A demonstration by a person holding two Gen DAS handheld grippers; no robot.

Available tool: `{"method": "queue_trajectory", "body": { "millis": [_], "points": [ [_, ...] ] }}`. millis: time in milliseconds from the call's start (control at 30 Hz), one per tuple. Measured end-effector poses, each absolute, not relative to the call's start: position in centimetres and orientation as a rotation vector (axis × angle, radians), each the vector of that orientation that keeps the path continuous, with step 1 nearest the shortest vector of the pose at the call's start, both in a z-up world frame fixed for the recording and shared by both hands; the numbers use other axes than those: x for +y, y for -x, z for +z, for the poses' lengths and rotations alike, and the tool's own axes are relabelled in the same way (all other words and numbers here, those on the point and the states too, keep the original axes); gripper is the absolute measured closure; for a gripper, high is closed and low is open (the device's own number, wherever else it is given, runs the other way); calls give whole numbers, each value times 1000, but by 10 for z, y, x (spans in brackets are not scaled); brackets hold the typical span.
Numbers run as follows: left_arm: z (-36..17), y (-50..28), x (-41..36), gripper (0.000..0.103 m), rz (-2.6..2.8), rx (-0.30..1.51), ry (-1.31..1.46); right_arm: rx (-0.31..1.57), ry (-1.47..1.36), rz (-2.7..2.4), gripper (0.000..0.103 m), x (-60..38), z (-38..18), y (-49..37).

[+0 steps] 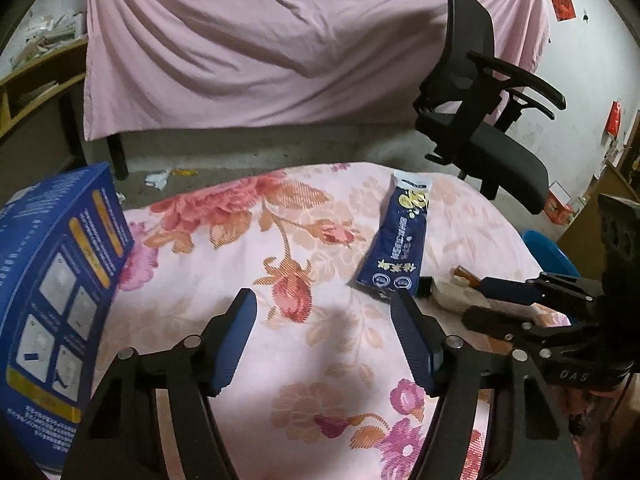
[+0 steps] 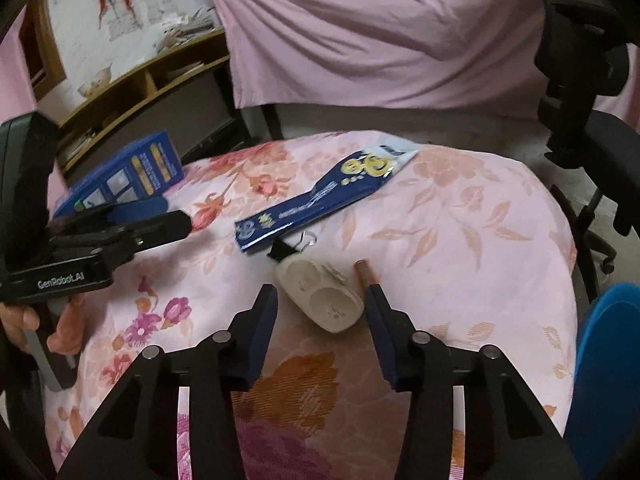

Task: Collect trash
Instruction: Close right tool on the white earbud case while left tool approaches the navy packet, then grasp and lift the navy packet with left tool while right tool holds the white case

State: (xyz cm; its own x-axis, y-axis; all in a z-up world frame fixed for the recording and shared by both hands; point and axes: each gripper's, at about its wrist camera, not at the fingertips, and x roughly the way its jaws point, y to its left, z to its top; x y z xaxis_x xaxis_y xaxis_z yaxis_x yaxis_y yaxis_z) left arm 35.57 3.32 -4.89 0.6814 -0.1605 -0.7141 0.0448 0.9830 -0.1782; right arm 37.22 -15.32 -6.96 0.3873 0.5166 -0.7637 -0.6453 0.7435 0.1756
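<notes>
On the flowered cloth (image 2: 460,216) lie a dark blue sachet (image 2: 316,204) (image 1: 400,240), a white oval plastic piece (image 2: 320,296) (image 1: 448,292), a short brown stub (image 2: 365,274) and a black clip (image 2: 280,250). My right gripper (image 2: 321,292) (image 1: 476,300) stands open with its tips on either side of the white piece; I see no firm press on it. My left gripper (image 1: 322,296) (image 2: 176,214) is open over bare cloth, short of the sachet, with nothing between its fingers. A hand (image 2: 24,320) holds it.
A blue printed box (image 1: 56,280) (image 2: 124,176) stands at the cloth's left edge. A blue bin (image 2: 608,360) sits low at the right. A black office chair (image 1: 488,140) and a hanging pink sheet (image 1: 260,48) are behind. Paper scraps (image 1: 158,178) lie on the floor.
</notes>
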Motion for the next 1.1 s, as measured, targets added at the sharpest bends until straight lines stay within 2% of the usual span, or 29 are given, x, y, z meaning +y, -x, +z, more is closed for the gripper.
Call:
{"method": "queue_trajectory", "body": {
  "millis": [300,367,400,767,1067,1100],
  "points": [
    [-53,-361,32,40,-137,848,159,958,151,742,61,-151,-76,-381],
    [-52,-361,29,40,-151,848,149,961,142,741,75,-153,-76,-382],
    [-52,-361,28,40,-158,848,144,960,131,745,76,-154,-76,-382],
    [-59,-386,-2,40,-256,902,51,932,75,663,76,-180,-67,-379],
    [-65,-426,-12,40,-300,940,101,906,-10,598,76,-199,-63,-385],
    [-65,-429,-13,44,-299,944,102,900,-17,591,76,-201,-62,-385]
  ]
}}
